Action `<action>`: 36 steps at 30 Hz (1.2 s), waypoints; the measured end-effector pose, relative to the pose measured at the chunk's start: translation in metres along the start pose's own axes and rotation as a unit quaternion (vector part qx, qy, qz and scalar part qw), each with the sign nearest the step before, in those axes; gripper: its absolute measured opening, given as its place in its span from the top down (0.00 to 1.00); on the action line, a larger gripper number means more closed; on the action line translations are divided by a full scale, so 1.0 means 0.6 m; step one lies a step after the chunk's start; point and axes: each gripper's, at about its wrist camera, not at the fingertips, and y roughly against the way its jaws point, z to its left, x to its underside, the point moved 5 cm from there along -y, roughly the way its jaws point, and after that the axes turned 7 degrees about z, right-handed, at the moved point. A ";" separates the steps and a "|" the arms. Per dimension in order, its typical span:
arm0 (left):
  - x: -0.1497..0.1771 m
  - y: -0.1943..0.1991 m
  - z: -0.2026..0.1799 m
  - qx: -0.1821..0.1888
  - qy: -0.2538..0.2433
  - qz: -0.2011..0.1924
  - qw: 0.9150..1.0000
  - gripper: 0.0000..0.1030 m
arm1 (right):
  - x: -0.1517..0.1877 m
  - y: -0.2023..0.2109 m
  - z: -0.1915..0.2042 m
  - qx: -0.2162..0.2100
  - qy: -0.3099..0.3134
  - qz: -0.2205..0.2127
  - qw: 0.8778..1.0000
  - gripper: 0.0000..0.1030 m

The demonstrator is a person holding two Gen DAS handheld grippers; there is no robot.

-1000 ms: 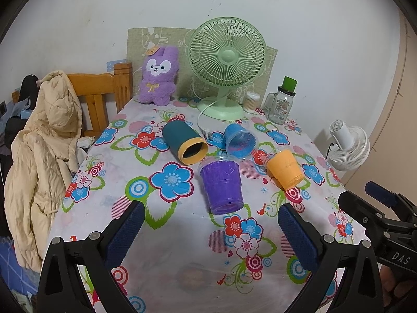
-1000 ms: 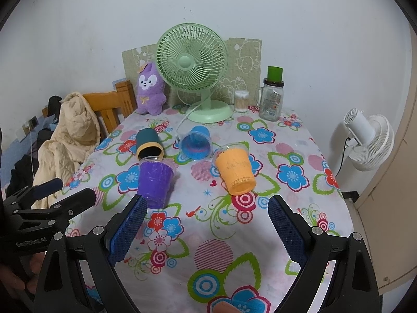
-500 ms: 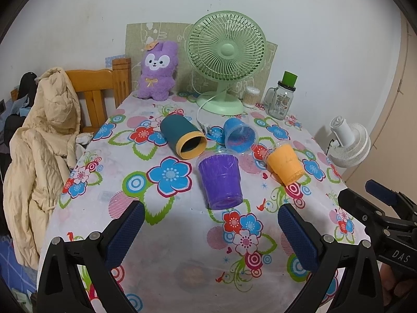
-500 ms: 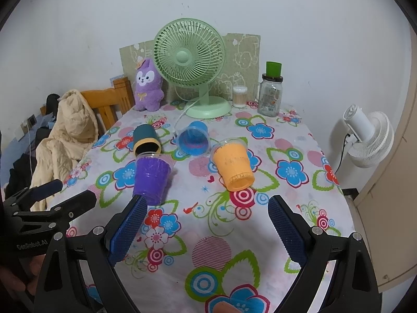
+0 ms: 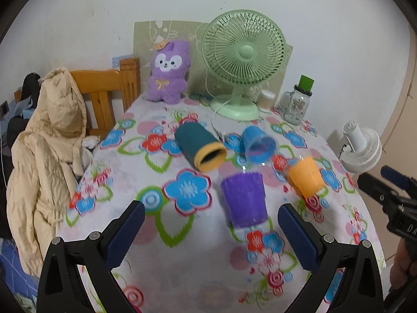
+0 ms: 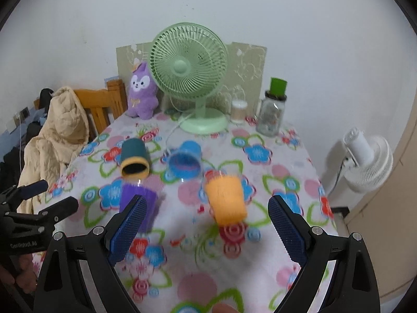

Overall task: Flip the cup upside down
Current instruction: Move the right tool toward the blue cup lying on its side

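Several cups lie on their sides on the flowered tablecloth: a purple cup, an orange cup, a blue cup and a dark teal cup with a yellow rim. My left gripper is open and empty, in front of the purple cup. My right gripper is open and empty, with the orange cup just beyond its fingers. The purple cup sits behind its left finger. The blue cup and teal cup lie farther back.
A green desk fan, a purple plush toy, a glass jar with a green lid and a small container stand at the table's back. A wooden chair with a beige jacket is at the left. A white fan stands right of the table.
Both grippers have moved forward toward the cups, which now look larger and nearer. The cups have not moved. Both grippers stay open.
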 end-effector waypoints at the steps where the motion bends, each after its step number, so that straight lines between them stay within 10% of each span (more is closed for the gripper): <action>1: -0.011 -0.003 0.001 -0.002 -0.002 -0.003 1.000 0.00 | -0.011 -0.012 0.001 0.000 0.005 0.004 1.000 0.07; 36: -0.137 -0.240 -0.038 0.012 -0.082 0.088 0.993 0.00 | -0.148 -0.404 0.027 -0.090 -0.052 0.241 0.965 0.08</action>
